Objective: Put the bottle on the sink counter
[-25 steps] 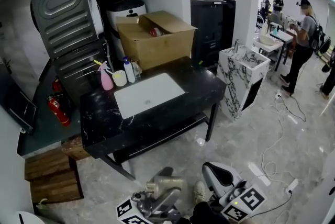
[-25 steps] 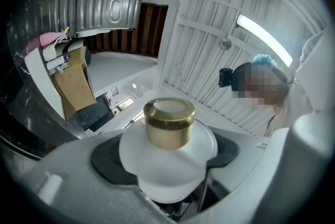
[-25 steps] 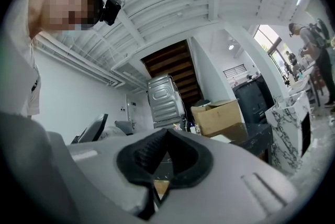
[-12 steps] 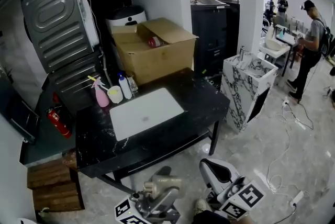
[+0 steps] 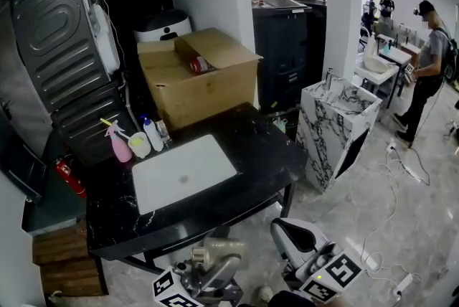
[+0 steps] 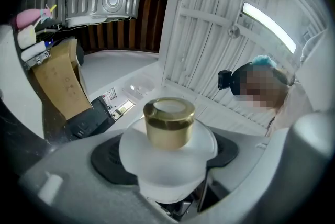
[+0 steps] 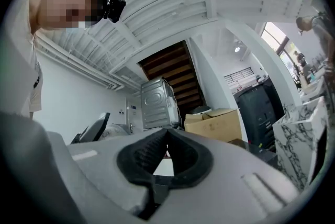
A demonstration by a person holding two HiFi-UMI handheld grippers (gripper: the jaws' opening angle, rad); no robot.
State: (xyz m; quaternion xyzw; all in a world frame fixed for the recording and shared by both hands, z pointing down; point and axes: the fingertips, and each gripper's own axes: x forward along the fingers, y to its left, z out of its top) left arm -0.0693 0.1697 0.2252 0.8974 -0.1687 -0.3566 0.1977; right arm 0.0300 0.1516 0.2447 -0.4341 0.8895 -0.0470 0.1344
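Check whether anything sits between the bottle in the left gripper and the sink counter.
Nothing visible does. The left gripper holds the bottle near the counter's front edge. A spray bottle, cup and small bottle stand only at its back left corner.

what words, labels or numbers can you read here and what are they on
No text here can be read.
Cardboard box: any print is too small to read.
Fire extinguisher: label too small to read.
Bottle: no label shows.
Square markers: patterns only, no letters.
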